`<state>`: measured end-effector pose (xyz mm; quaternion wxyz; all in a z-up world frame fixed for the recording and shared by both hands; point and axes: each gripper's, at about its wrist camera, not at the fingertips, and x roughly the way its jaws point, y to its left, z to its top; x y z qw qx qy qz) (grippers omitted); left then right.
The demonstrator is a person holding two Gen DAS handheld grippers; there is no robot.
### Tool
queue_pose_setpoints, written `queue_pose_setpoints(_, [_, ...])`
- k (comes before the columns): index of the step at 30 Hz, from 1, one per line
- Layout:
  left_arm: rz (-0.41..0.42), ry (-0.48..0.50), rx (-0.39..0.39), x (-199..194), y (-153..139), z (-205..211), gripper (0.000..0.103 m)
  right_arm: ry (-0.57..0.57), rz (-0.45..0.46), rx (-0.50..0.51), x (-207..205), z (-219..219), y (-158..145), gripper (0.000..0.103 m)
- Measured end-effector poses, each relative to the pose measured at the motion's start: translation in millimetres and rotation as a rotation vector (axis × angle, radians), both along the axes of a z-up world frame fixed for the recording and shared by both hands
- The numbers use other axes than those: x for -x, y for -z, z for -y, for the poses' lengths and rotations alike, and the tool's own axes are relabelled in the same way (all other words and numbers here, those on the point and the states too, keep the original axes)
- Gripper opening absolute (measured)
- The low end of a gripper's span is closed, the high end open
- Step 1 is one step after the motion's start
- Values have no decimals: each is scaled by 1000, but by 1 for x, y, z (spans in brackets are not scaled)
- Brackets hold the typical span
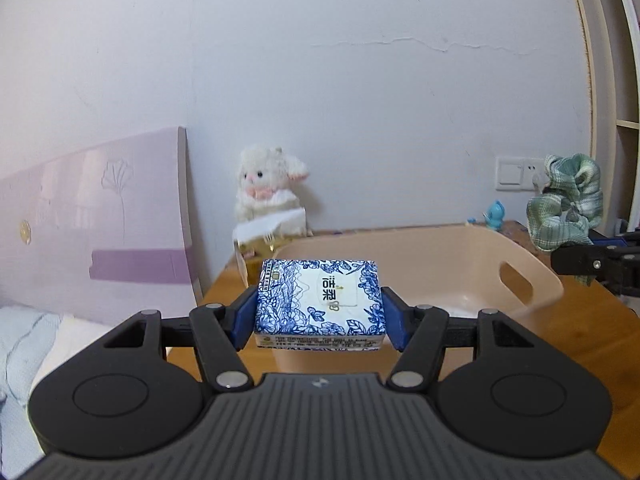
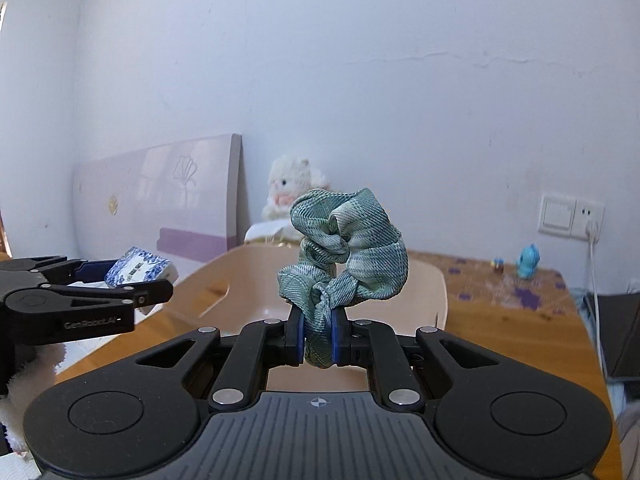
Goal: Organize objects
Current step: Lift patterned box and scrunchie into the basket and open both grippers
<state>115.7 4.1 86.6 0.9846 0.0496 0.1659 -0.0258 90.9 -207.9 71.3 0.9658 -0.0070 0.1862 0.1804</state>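
Observation:
My left gripper point(image 1: 319, 314) is shut on a blue-and-white floral tissue pack point(image 1: 320, 300) and holds it in the air at the near left rim of a beige plastic basin point(image 1: 532, 276). My right gripper point(image 2: 317, 334) is shut on a green plaid scrunchie point(image 2: 348, 260), held up over the basin point(image 2: 434, 292). The scrunchie also shows at the right of the left wrist view point(image 1: 568, 204). The tissue pack and left gripper show at the left of the right wrist view point(image 2: 138, 270).
The basin sits on a wooden table point(image 2: 520, 320). A white plush toy point(image 1: 266, 182) sits on a tissue box point(image 1: 260, 248) behind the basin. A small blue figurine point(image 2: 527, 261) stands at the back right. A lilac headboard point(image 1: 100, 216) and bed lie left.

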Motion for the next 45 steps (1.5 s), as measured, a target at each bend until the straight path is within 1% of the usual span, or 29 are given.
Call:
queue_pose_setpoints(5, [19, -4, -10, -30, -7, 9, 65, 22, 16, 10, -21, -2, -8, 11])
queue_pose_setpoints(7, [8, -7, -6, -44, -6, 14, 65, 34, 12, 16, -32, -4, -8, 11])
queue_pose_setpoints(9, [-12, -20, -20, -60, -2, 21, 65, 50, 6, 32, -43, -6, -7, 11])
queue_pose_setpoints(15, [-105, -61, -57, -98, 22, 32, 65, 96, -53, 86, -76, -11, 13, 11])
queue_pose_setpoints(19, [-194, -83, -85, -116, 40, 35, 65, 116, -104, 140, -95, -15, 30, 11])
queue_pose_setpoints(22, [-255, -80, -106, -126, 56, 36, 65, 130, -132, 180, -104, -18, 41, 12])
queue_pose_setpoints(23, [-268, -78, -115, -128, 60, 37, 65, 130, -130, 203, -105, -21, 44, 12])
queue_pose_setpoints(24, [-256, -82, -144, -127, 63, 39, 65, 126, -130, 228, -105, -23, 47, 12])
queue_pose_setpoints(27, [-283, -60, -126, -129, 61, 39, 65, 106, -174, 255, -109, -30, 56, 15])
queue_pose_setpoints(29, [-281, -71, -127, -126, 59, 40, 67, 121, -194, 228, -111, -27, 56, 22])
queue_pose_setpoints(30, [-270, -76, -130, -124, 57, 40, 71, 122, -199, 215, -111, -25, 55, 38])
queue_pose_setpoints(31, [-258, -81, -132, -122, 56, 40, 81, 120, -197, 202, -109, -23, 53, 46])
queue_pose_setpoints(32, [-242, -83, -131, -119, 53, 39, 87, 119, -190, 199, -106, -22, 52, 48])
queue_pose_setpoints(33, [-228, -82, -127, -116, 51, 37, 90, 122, -180, 203, -103, -20, 49, 53])
queue_pose_setpoints(34, [-221, -79, -124, -113, 48, 36, 93, 130, -168, 212, -98, -20, 47, 62])
queue_pose_setpoints(35, [-217, -77, -124, -111, 46, 35, 94, 134, -155, 218, -93, -18, 43, 67])
queue_pose_setpoints(36, [-214, -80, -128, -109, 44, 33, 95, 132, -141, 218, -87, -17, 39, 76])
queue_pose_setpoints(37, [-210, -86, -130, -106, 41, 32, 95, 126, -128, 215, -80, -16, 35, 81])
queue_pose_setpoints(38, [-208, -91, -128, -103, 39, 30, 95, 120, -118, 212, -74, -15, 32, 85])
queue_pose_setpoints(40, [-205, -93, -117, -95, 33, 26, 96, 109, -107, 206, -63, -13, 25, 98])
queue_pose_setpoints(43, [-198, -91, -101, -81, 24, 20, 96, 90, -103, 189, -48, -11, 19, 102])
queue_pose_setpoints(45, [-191, -83, -96, -69, 20, 18, 97, 83, -111, 167, -40, -9, 19, 103])
